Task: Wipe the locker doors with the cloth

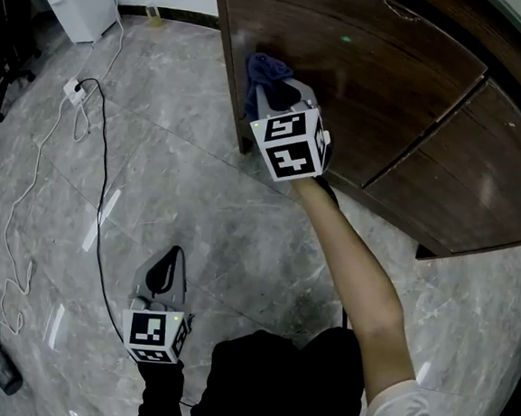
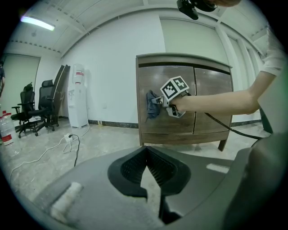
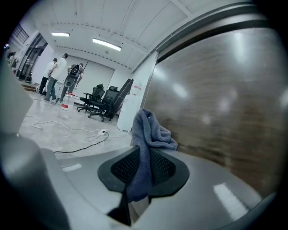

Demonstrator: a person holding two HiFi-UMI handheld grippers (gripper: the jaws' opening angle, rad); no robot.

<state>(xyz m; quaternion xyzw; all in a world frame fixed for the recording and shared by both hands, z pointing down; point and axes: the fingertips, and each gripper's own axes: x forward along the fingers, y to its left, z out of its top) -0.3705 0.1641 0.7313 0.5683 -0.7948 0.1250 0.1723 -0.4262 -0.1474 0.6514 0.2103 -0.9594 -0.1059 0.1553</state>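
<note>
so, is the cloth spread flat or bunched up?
Bunched: the cloth is a crumpled wad pinched between the right gripper's jaws, with its loose end flopped over.

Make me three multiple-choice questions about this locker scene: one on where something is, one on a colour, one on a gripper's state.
1. Where is the cloth?
A. on the floor
B. in the right gripper, up at a locker door
C. on top of the locker

2. What colour is the cloth?
A. yellow
B. white
C. blue

3. How is the left gripper?
A. shut on the cloth
B. jaws together, nothing held
C. gripping a cable

Answers:
1 B: the right gripper view shows it clamping the cloth beside the wooden door.
2 C: it reads blue in every view.
3 B: its own view shows the jaws meeting, with only floor beyond.
</note>
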